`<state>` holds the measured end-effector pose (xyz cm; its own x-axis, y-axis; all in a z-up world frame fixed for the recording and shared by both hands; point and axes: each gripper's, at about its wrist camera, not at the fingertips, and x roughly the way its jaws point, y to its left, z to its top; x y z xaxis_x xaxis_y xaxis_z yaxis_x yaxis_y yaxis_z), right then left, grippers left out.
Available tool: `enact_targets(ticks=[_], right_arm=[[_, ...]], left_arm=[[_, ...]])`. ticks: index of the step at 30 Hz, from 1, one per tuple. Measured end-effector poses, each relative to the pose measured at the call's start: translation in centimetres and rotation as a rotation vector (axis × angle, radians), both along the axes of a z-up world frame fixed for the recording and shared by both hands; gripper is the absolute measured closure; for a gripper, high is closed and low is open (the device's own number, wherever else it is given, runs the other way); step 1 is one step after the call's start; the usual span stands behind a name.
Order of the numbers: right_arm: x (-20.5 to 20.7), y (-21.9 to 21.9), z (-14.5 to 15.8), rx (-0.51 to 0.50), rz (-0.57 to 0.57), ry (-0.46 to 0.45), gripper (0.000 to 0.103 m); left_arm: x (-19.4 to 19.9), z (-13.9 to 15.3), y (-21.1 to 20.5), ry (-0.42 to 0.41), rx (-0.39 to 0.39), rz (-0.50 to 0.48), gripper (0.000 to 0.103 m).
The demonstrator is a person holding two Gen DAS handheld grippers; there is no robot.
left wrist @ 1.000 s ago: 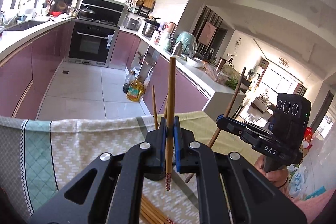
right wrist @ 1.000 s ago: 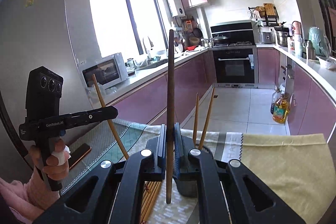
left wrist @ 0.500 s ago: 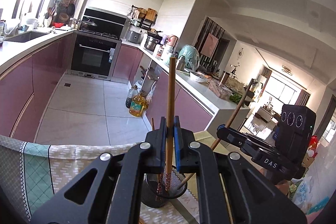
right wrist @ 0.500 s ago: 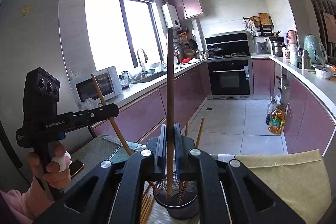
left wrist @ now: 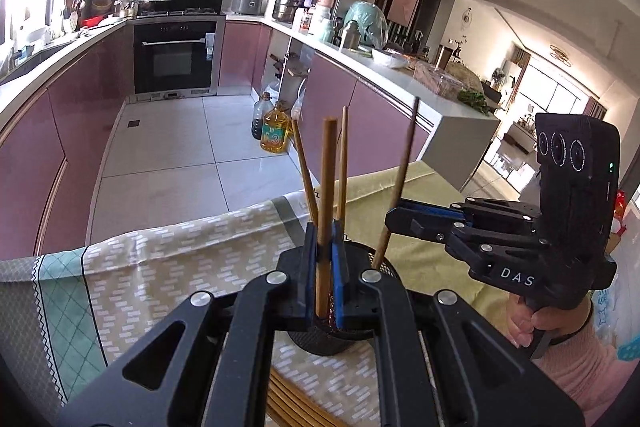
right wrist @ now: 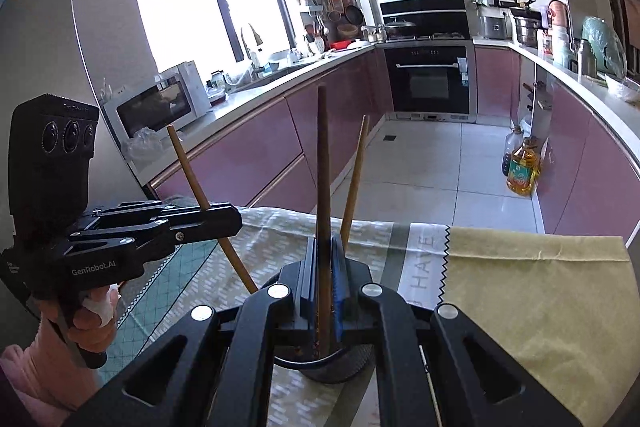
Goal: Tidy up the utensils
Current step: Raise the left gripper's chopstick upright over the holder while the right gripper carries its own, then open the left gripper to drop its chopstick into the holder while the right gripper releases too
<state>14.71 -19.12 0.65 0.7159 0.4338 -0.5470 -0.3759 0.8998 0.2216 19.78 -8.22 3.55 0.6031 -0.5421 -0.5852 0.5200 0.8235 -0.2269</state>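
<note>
A black mesh utensil cup stands on the cloth-covered table; it also shows in the right wrist view. My left gripper is shut on a wooden chopstick, held upright with its lower end inside the cup. My right gripper is shut on a darker chopstick, also upright with its tip in the cup. Two more chopsticks stand loose in the cup. The right gripper appears at the right of the left wrist view, the left gripper at the left of the right wrist view.
A bundle of chopsticks lies on the patterned tablecloth in front of the cup. A yellow cloth covers the table's right part. Beyond the table edge are the kitchen floor, purple cabinets and an oil bottle.
Both grippers have come down with their chopsticks; the chopstick tips, earlier above the table, now sit inside the mesh cup, and the cup lies close under the jaws.
</note>
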Motion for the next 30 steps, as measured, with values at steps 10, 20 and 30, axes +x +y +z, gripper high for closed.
enact_targets(ticks=[10, 20, 30], right_arm=[[1.3, 0.2, -1.7, 0.024, -0.011, 0.058, 0.095], [-1.3, 0.0, -1.3, 0.047, 0.016, 0.018, 0.081], [-6.4, 2.2, -2.7, 0.023, 0.140, 0.020, 0.061]], left_arm=[[2.2, -2.0, -1.1, 0.051, 0.014, 0.018, 0.095], [-0.4, -1.7, 1.2, -0.004, -0.032, 0.083, 0.080], [-7.0, -3.0, 5.5, -0.079, -0.001, 0.156, 0.052]])
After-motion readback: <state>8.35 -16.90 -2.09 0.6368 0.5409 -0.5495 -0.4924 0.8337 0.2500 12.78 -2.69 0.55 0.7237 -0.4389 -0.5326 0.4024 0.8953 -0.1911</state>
